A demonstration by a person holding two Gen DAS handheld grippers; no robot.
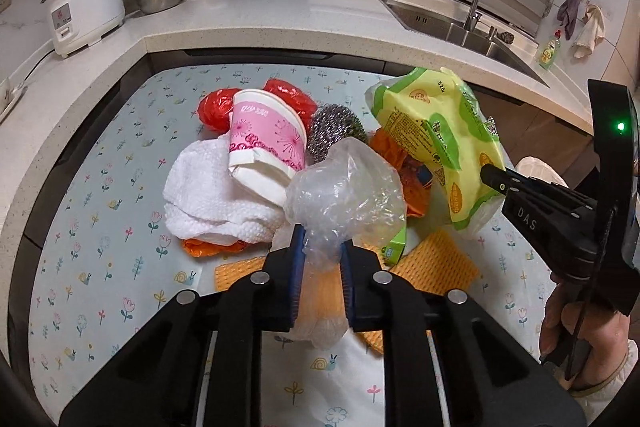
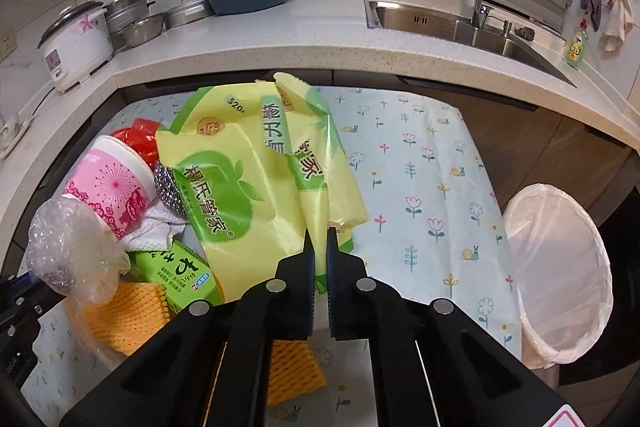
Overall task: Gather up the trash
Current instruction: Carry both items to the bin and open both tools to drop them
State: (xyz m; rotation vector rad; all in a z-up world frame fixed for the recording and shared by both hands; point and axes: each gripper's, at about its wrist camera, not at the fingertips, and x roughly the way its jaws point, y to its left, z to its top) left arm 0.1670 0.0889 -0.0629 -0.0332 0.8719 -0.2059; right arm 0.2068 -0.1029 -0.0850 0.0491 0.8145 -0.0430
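Observation:
A heap of trash lies on the floral tablecloth (image 1: 100, 187). My left gripper (image 1: 322, 253) is shut on a crumpled clear plastic bag (image 1: 348, 187) at the near side of the heap. My right gripper (image 2: 320, 241) is shut on the edge of a yellow-green plastic package (image 2: 248, 195), which stands lifted at the right of the heap (image 1: 432, 131). A pink paper cup (image 1: 264, 135) lies tilted on a white paper towel (image 1: 208, 195). Red plastic (image 1: 216, 107), a steel scourer (image 1: 336, 131), orange foam netting (image 1: 436, 259) and a green carton (image 2: 180, 275) lie among them.
A bin with a white liner (image 2: 560, 267) stands off the table's right edge. Behind the table runs a counter (image 1: 280, 27) with a rice cooker (image 1: 84, 11), metal bowls and a sink (image 2: 460, 23). A person's hand (image 1: 568, 315) holds the right gripper's handle.

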